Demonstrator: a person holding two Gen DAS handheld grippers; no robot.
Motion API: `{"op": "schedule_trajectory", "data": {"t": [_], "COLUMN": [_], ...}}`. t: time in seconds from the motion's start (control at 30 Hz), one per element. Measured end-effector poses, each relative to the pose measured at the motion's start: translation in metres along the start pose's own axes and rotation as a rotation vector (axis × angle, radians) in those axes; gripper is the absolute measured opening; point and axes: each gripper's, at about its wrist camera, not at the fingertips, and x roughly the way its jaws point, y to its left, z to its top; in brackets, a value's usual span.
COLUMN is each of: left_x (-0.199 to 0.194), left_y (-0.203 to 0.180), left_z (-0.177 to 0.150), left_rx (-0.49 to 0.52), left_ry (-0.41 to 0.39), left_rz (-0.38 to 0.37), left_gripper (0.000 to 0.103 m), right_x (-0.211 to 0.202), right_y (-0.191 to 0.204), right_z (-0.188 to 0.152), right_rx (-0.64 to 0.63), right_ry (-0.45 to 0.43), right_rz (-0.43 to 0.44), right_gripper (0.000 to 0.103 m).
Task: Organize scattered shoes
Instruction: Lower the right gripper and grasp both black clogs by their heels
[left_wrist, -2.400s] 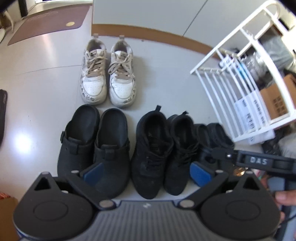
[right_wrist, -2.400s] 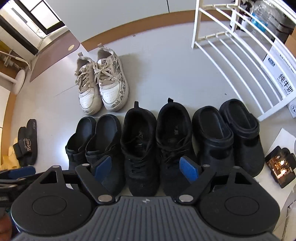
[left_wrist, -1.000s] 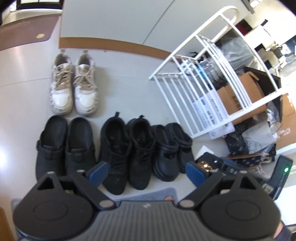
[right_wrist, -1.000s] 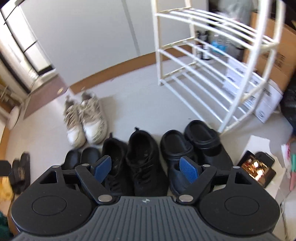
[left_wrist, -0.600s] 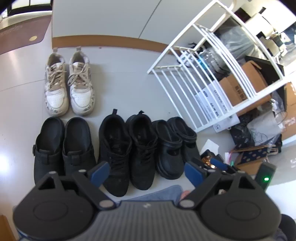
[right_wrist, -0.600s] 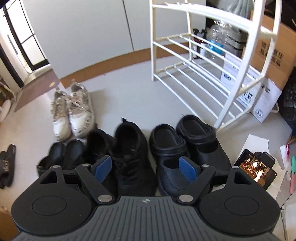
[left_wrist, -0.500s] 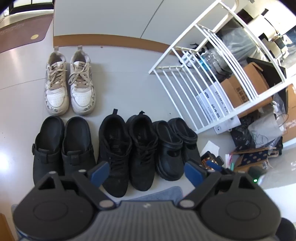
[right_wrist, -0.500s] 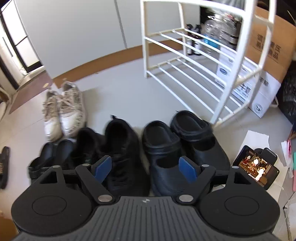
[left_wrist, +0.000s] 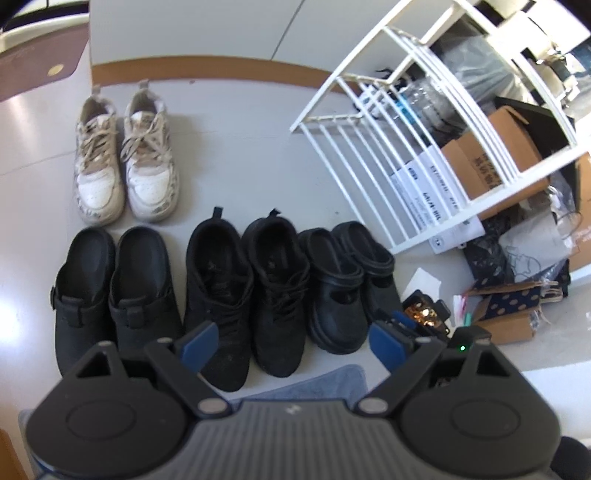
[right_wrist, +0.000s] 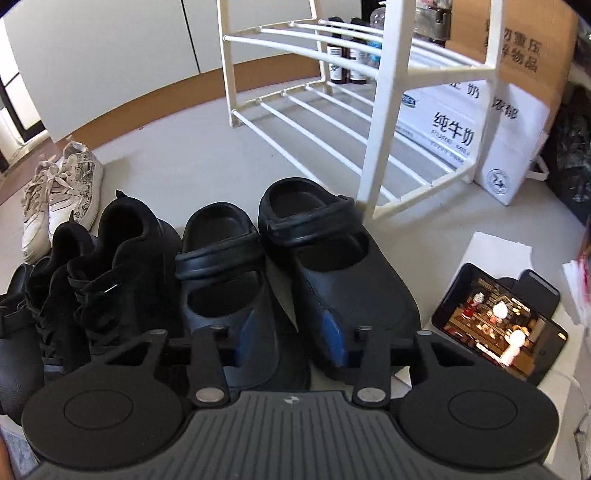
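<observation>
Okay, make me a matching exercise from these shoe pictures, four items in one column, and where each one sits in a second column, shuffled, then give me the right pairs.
Things:
1. white sneakers
2. black lace-up sneakers
3. black strap clogs
4. phone

Places:
A. middle pair of the front row
B. on the floor right of the shoes, screen lit
C. alone in the back row, nearest the wall
D. right end of the front row, beside the white rack

Pairs: 1-C, 2-A, 3-D, 4-B
</observation>
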Motion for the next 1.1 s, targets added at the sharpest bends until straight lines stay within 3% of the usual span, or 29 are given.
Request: {"op": "schedule_trajectory", "data": {"t": [0.2, 0.63, 0.97, 1.1], "left_x": [-0.002, 0.014, 0.027, 0.029], "left_y": [-0.001, 0.009, 0.016, 0.015], "left_z": [0.001, -0.005, -0.014, -0.014], "left_rx": [-0.002, -0.030, -0.056, -0.047], "left_ry": [-0.004, 0.030, 0.091, 0.098], "left_rz": [-0.018, 0.024, 0.031, 0.031], "left_gripper": [0.091, 0.091, 0.091, 0.091], "right_x": [0.017, 0.046, 0.073, 0.081], "right_y": [0.008, 0.012, 0.014, 0.014], "right_z": [0.007, 0.026, 0.030, 0.034], "right_rx": [-0.087, -0.168, -0.271, -0.298], "right_ry": [-0.022, -0.006, 0.021, 0.039], "right_rz": [0.018, 0.023, 0.058, 0.084], "right_gripper": [0.044, 0.046, 0.062, 0.061]}}
